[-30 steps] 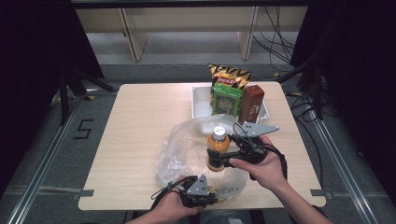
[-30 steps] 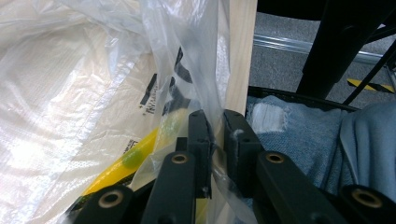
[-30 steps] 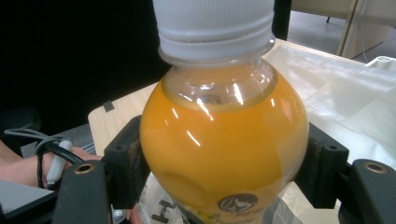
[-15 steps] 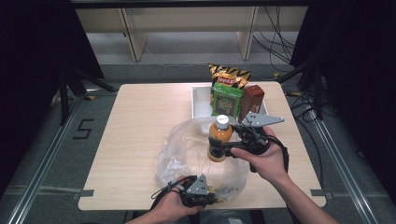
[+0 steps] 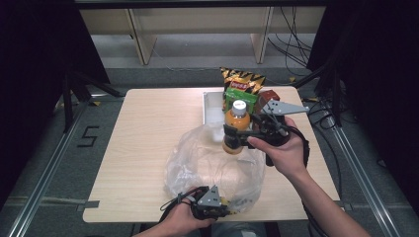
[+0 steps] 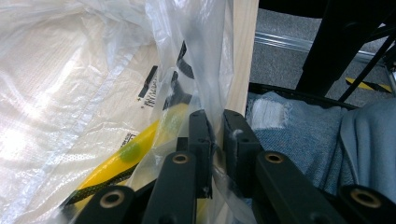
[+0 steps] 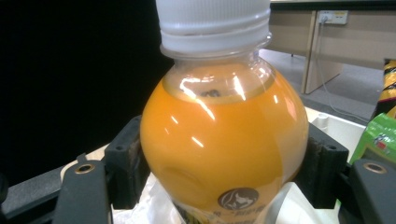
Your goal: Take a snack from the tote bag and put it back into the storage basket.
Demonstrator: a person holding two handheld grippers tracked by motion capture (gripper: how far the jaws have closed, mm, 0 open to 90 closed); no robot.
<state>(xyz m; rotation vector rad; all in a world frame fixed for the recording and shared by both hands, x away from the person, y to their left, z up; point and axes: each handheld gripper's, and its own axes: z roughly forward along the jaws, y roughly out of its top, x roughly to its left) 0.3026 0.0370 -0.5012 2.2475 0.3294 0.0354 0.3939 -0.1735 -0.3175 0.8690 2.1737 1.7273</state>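
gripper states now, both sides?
Left gripper: closed, pinching the edge of the plastic bag.
Right gripper: closed around the orange drink bottle, held upright above the bag.

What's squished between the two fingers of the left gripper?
A fold of the clear plastic bag is pinched between the left gripper fingers, seen in the left gripper view.

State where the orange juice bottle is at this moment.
In the high view the orange juice bottle stands upright, clamped in the right gripper, above the far edge of the clear plastic bag and just in front of the white tray of snacks.
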